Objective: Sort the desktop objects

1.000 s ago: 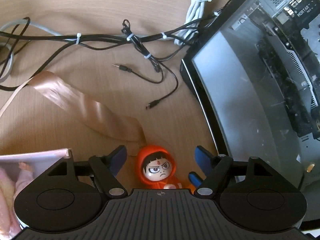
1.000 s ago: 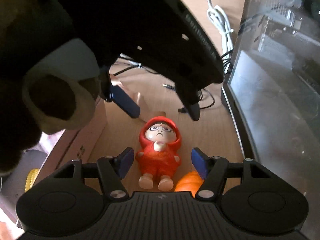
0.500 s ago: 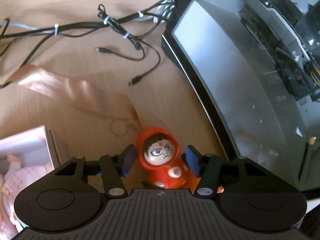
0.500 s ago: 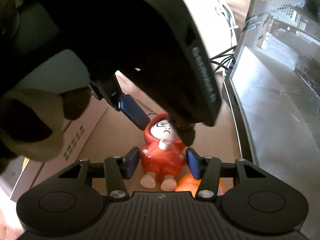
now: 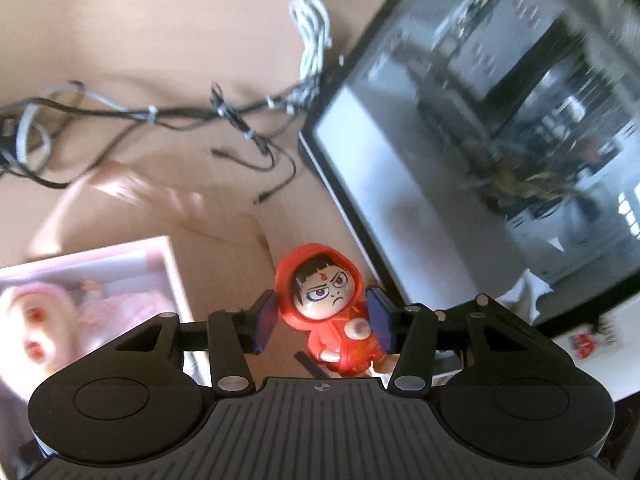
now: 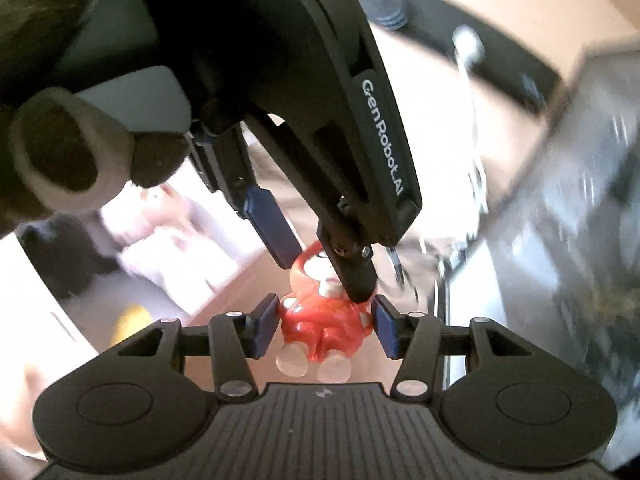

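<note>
My left gripper clamped on red-hooded figurine at its head, my right gripper closed on its body, figurine lifted above wooden desk.

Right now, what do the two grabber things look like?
Each hand-held gripper is black plastic with a ribbed top, two round discs and dark blue finger pads. The left hand-held gripper has white "GenRobot.AI" lettering on its side. The right hand-held gripper looks the same.
</note>
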Motion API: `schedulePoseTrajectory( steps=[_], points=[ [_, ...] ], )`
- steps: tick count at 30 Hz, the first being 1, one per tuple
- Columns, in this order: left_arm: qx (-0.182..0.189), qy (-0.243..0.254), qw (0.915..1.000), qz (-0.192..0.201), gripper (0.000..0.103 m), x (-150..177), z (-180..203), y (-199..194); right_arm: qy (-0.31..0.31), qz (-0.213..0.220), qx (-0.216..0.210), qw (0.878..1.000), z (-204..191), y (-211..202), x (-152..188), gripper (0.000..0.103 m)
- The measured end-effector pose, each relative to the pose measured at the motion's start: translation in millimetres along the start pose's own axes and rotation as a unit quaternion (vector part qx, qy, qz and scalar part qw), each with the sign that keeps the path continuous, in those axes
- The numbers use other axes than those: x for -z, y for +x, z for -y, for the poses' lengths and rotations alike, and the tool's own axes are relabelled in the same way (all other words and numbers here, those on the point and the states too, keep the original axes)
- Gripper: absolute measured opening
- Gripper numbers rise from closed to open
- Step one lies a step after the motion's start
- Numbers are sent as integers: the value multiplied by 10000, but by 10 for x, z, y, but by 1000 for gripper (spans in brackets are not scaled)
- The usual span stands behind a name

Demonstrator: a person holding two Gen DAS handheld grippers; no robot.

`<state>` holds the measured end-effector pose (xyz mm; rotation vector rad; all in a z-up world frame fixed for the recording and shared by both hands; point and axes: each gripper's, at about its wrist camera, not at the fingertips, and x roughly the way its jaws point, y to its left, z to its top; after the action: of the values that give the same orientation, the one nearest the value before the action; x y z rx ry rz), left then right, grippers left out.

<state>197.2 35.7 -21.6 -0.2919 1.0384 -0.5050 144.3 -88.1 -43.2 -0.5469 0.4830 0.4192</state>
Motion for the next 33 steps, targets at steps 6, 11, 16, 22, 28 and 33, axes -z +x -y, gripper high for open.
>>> schedulePoseTrajectory(
  steps=[6,11,16,22,28,33],
  points=[
    [34,-310,9990,310,55,197,-261,-628,-652,326,-1008,9922,-269,-210,-325,50],
    [-189,-879,9956,267,56,465,-664,-695,-928,171,-1747,9801,-657,-149,-399,49],
    [-398,-1336,9901,183,55,685,-1007,-620,-684,-299,-2274,9709,-823,91,-368,50],
    [-569,-1468,9873,207,55,768,-1115,-610,-199,-844,-2441,9659,-856,340,-347,50],
    [-611,-1475,9867,301,57,742,-1151,-672,115,-1105,-2513,9615,-736,346,-334,50],
    [-500,-1308,9896,323,57,670,-1103,-673,124,-1233,-2531,9595,-708,293,-353,50]
  ],
)
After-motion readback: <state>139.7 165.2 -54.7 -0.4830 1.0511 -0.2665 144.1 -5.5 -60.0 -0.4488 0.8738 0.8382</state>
